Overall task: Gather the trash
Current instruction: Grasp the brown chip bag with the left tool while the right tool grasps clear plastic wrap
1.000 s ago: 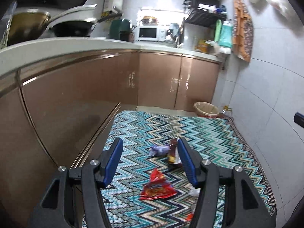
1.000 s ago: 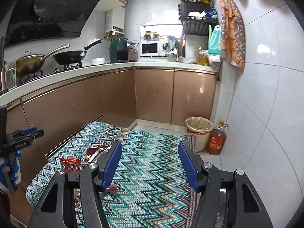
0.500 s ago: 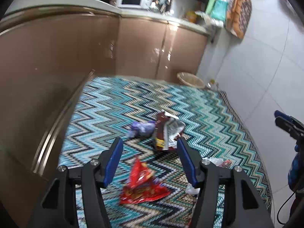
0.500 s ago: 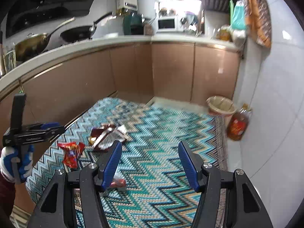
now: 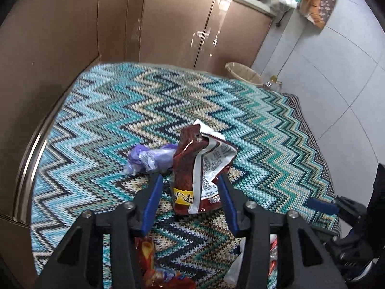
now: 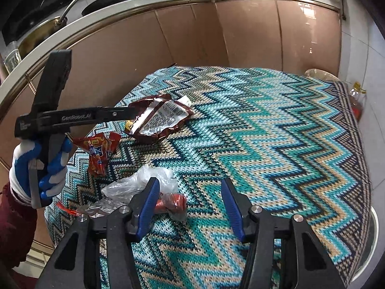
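Note:
On the zigzag rug [image 5: 240, 110] a torn dark-red snack wrapper [image 5: 192, 168] stands crumpled between the fingers of my left gripper [image 5: 190, 187]. Its jaws are closing, and a gap shows beside the left pad. A purple crumpled bag [image 5: 149, 159] lies just left of the wrapper, and a red snack packet [image 5: 156, 272] sits under the gripper. My right gripper [image 6: 190, 190] hovers low over the rug, jaws closing. A small red wrapper [image 6: 172, 202] and clear plastic [image 6: 144, 180] lie by its left finger, untouched. A gloved hand [image 6: 38, 168] holds the left gripper.
Brown cabinet doors [image 5: 72, 48] border the rug on the left and at the back. A lined waste bin [image 5: 243, 74] and an oil bottle [image 6: 356, 101] stand in the far corner by the tiled wall [image 5: 336, 72]. Pans sit on the worktop [image 6: 115, 7].
Both grippers have sunk toward the rug and tipped downward. The left one has come forward around the dark-red wrapper, and both pairs of jaws stand narrower.

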{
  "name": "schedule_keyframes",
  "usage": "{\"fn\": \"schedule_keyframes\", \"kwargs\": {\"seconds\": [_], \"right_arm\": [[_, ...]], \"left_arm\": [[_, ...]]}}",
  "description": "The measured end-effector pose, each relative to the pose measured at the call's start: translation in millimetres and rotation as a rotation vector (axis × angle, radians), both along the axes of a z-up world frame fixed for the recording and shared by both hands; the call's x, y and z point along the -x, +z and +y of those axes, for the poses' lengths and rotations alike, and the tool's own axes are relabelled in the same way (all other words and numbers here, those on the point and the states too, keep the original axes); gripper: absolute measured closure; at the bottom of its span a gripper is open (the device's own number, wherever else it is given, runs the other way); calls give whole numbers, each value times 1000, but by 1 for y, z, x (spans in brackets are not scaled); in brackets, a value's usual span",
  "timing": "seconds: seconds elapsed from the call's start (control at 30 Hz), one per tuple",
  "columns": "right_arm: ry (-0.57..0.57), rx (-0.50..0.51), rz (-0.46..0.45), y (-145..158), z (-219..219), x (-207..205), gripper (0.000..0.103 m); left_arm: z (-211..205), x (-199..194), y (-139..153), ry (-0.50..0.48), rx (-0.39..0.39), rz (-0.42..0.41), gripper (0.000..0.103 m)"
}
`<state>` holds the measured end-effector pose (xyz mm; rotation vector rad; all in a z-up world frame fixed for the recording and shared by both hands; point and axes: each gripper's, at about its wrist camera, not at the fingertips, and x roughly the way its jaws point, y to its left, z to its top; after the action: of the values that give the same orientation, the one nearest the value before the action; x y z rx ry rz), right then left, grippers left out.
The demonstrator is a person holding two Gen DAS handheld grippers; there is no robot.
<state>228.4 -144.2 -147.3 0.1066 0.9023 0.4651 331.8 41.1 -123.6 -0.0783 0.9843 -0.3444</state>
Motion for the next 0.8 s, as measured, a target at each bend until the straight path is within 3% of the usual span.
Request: {"fn": "schedule_keyframes", "kwargs": {"seconds": [0.2, 0.43, 0.63, 0.8], "right_arm": [[85, 18, 11, -7, 24, -12, 56], [199, 62, 34, -17, 42, -18, 86], [182, 53, 14, -9, 30, -13, 90], [144, 49, -1, -5, 17, -10, 91]], "left_arm": [[1, -10, -18, 27, 36, 68, 72], [-3, -13, -20, 21, 43, 74, 81], [-11, -12, -14, 9, 59, 54, 96], [-17, -4, -6, -4, 64, 19, 98]]}}
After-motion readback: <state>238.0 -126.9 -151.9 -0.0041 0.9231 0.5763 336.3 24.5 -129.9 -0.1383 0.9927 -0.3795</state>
